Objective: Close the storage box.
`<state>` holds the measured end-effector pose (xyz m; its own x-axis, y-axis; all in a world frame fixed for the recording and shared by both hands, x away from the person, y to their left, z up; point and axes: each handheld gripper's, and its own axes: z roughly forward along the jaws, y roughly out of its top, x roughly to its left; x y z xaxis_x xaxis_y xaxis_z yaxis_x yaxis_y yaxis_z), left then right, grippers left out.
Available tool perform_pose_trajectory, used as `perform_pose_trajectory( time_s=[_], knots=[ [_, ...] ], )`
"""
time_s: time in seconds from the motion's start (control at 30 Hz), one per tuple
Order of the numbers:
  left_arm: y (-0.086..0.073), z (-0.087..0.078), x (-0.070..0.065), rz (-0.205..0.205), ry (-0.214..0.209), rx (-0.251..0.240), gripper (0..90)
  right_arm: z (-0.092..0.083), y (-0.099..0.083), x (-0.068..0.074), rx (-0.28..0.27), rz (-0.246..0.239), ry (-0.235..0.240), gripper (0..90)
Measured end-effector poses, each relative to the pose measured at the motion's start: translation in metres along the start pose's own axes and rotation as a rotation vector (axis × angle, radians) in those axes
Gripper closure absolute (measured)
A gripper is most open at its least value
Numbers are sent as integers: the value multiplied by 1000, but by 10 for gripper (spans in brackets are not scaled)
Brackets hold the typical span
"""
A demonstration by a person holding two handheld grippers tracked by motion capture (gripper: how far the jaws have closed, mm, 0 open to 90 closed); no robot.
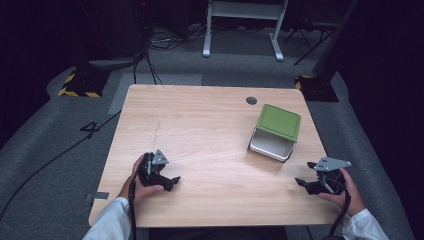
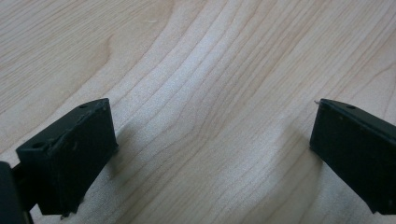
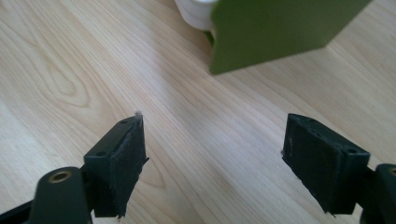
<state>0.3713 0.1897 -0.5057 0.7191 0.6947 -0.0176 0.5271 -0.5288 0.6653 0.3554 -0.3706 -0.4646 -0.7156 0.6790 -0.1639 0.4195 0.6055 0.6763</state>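
While both spread empty | left tool (image 1: 170,181) well apart from box (image 1: 275,132) | right tool (image 1: 304,184) near it

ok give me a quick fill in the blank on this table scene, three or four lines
1. The box on the wooden table has a ____ lid.
2. The left gripper has its jaws ____, with nothing between them.
3. The box lies nearer the ____ gripper.
4. The round hole in the tabletop is near the table's ____ edge.

Missing words: green; open; right; far
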Motion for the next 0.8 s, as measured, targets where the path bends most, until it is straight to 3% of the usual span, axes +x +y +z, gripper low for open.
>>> perform_pose_trajectory(
  time_s=[0.43, 0.67, 0.8],
  knots=[
    [0, 0, 0, 1, 0, 1, 5, 9, -33, -16, 0, 132, -26, 214],
    [0, 0, 0, 0, 1, 1, 5, 9, -49, -22, -36, 247, -37, 190],
    [0, 0, 0, 0, 2, 1, 5, 8, -54, -22, -53, 277, -59, 178]
  ],
)
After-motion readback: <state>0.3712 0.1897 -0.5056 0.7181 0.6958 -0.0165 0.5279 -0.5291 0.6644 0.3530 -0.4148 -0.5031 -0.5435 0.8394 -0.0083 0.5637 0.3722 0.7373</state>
